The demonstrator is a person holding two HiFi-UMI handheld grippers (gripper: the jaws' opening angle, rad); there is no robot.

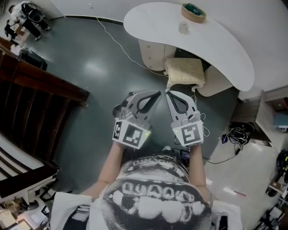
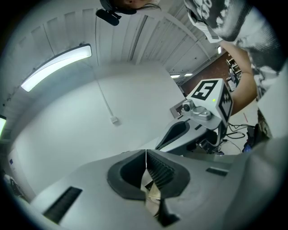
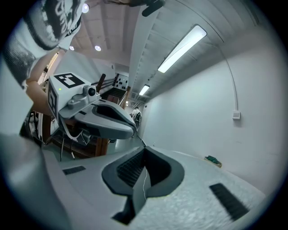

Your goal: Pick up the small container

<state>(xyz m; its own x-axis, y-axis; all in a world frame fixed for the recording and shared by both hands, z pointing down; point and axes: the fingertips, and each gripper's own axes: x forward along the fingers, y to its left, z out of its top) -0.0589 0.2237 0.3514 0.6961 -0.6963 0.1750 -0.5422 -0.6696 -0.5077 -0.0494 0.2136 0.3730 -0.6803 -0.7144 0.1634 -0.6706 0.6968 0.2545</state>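
Note:
A small pale container (image 1: 182, 27) stands on the white curved table (image 1: 225, 49) at the far end, beside a round beige thing with a green top (image 1: 193, 12). Both grippers are held side by side over the floor, well short of the table. My left gripper (image 1: 158, 93) is shut with nothing between its jaws, as its own view confirms (image 2: 146, 155). My right gripper (image 1: 167, 92) is likewise shut and empty (image 3: 144, 150). Each gripper view shows the other gripper alongside. The right gripper view catches the green-topped thing (image 3: 213, 160) on the table edge; the container does not show there.
A stool with a beige cushion (image 1: 185, 71) is tucked under the table just ahead of the grippers. A thin white cable (image 1: 118, 44) runs across the grey floor. Dark wooden steps (image 1: 31, 103) lie to the left, and cables and gear (image 1: 234, 134) clutter the right.

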